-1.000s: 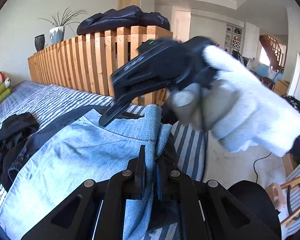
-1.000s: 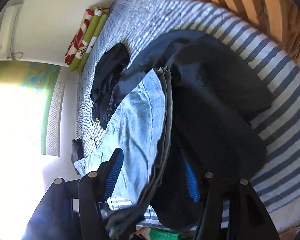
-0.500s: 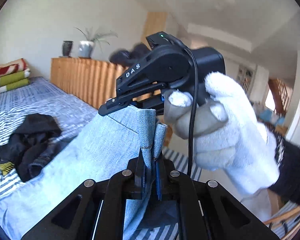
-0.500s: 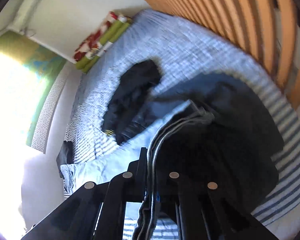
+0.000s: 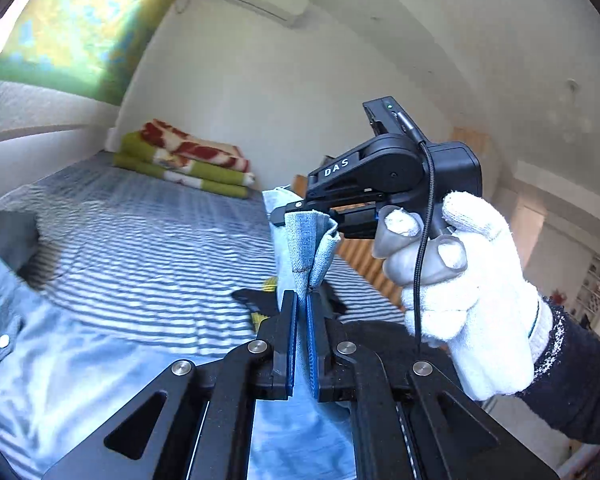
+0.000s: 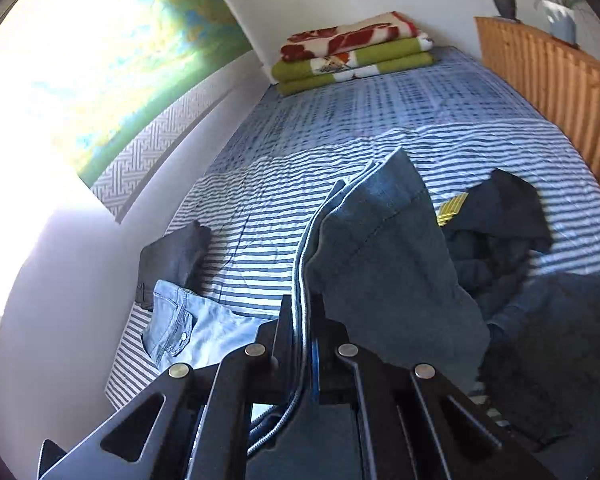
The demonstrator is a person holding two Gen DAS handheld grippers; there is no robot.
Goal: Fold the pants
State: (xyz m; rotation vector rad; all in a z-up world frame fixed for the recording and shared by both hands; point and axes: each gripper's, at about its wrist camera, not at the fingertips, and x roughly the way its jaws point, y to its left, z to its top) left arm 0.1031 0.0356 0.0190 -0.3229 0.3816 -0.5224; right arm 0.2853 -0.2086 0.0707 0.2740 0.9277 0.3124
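My right hand [image 5: 476, 300] wears a white knit glove and a dark sleeve [image 5: 580, 380]. Black grippers, silver screws, blue pads [image 5: 290, 344]. "DAS" lettering, black cable [image 5: 426, 240].

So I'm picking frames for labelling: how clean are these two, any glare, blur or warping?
Left wrist view: fisheye bends the walls, bedspread slightly smeared, jeans crisp. Right wrist view: window glare washes out the left side, dark clothes blurred.

Both wrist views look close along their fingers, sharing the striped bed [image 6: 380, 112].
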